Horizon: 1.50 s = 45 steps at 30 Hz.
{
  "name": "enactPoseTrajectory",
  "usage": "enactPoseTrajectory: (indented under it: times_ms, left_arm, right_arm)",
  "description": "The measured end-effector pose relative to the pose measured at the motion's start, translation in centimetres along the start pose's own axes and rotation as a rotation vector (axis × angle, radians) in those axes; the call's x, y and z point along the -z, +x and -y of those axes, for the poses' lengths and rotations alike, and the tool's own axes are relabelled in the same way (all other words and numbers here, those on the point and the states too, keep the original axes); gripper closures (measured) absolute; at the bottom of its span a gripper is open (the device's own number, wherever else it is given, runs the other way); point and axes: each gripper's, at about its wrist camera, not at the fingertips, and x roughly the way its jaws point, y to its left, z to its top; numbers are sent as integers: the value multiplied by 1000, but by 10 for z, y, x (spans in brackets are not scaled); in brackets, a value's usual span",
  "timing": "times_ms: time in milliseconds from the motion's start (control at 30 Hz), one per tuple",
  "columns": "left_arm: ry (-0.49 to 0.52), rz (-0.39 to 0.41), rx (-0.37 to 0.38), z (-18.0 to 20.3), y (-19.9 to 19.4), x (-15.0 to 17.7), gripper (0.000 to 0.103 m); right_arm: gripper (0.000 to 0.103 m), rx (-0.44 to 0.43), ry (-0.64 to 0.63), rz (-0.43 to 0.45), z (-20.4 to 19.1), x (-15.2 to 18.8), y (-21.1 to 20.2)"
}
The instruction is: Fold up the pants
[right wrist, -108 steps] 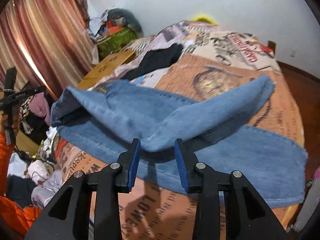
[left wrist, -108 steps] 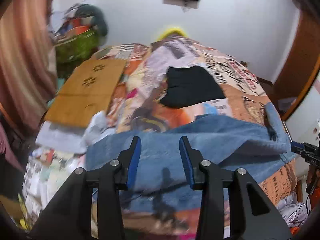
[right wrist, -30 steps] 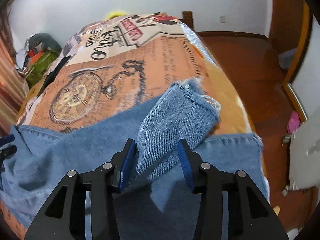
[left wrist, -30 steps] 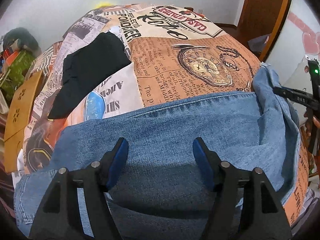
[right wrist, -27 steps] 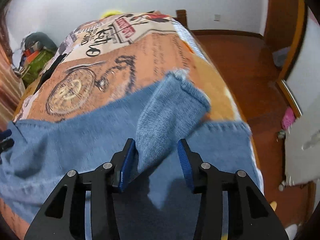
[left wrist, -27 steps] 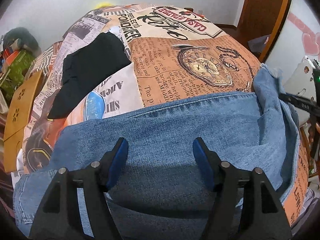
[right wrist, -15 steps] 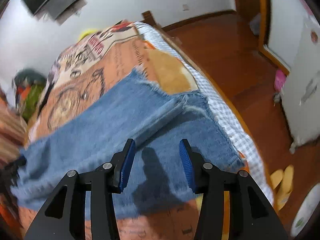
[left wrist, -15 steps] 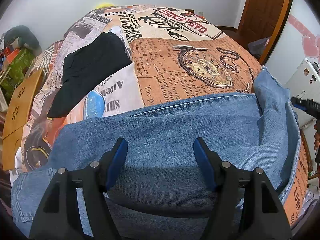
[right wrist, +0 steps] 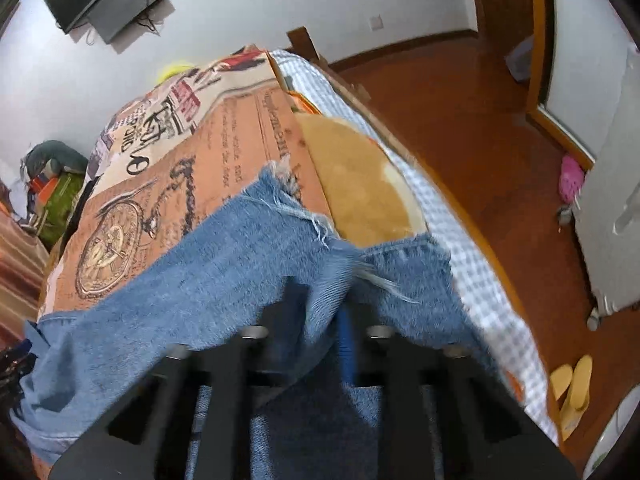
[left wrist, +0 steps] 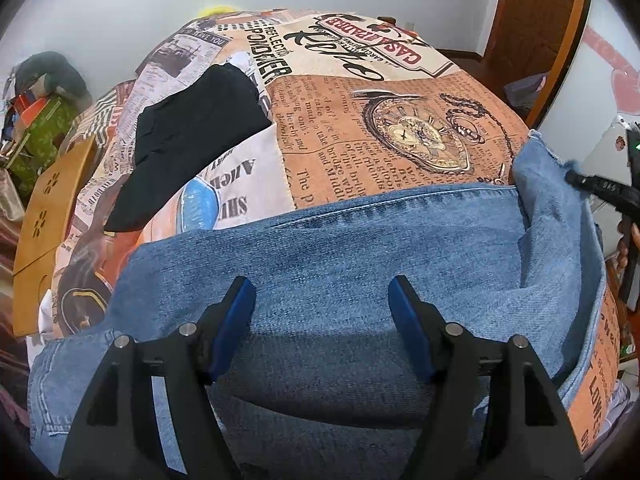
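Note:
Blue jeans (left wrist: 360, 248) lie spread across a bedspread (left wrist: 360, 120) printed like old newspapers. Over their middle my left gripper (left wrist: 320, 312) hangs open, its blue pads wide apart and clear of the denim. At the far right of that view the leg end is lifted by my right gripper (left wrist: 576, 179). In the right wrist view, the right gripper (right wrist: 326, 324) is shut, with a fold of the jeans (right wrist: 200, 280) near the frayed hem pinched between its fingers. The denim drapes over the fingers and hides most of them.
A black garment (left wrist: 192, 132) lies on the bed beyond the jeans. A wooden board (left wrist: 48, 208) and a pile of clothes (left wrist: 44, 112) sit at the left. The bed edge drops to a wooden floor (right wrist: 460, 120) with yellow slippers (right wrist: 572, 384) and a white appliance (right wrist: 612, 220).
The right gripper let the leg end go, moved toward the bed's edge, rolled, and has now shut on the frayed hem. The left gripper has stayed open over the jeans.

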Motion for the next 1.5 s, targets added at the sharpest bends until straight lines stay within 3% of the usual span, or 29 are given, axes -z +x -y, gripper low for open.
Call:
enactPoseTrajectory:
  times_ms: [233, 433, 567, 800, 967, 1067, 1133, 1233, 1500]
  left_arm:
    - [1, 30, -20, 3, -22, -2, 33]
    - [-2, 78, -12, 8, -52, 0, 33]
    - [2, 79, -3, 12, -63, 11, 33]
    - [-38, 35, 17, 9, -63, 41, 33]
    - [-95, 88, 7, -7, -83, 49, 33]
    - [-140, 133, -19, -30, -102, 51, 33]
    - [-168, 164, -64, -51, -115, 54, 33]
    - [-220, 195, -129, -90, -132, 60, 33]
    - [-383, 187, -324, -219, -154, 100, 33]
  right_arm:
    - [95, 5, -112, 161, -17, -22, -57]
    - [95, 40, -126, 234, -8, -8, -99]
    - [95, 77, -86, 177, 17, 22, -98]
    - [92, 132, -53, -31, 41, 72, -52]
    - [87, 173, -72, -9, 32, 59, -71]
    - [85, 178, -119, 47, 17, 44, -94]
    - [72, 153, -164, 93, -4, 31, -108]
    - [68, 97, -253, 138, -43, 17, -116]
    - [67, -115, -475, 98, -186, -4, -77]
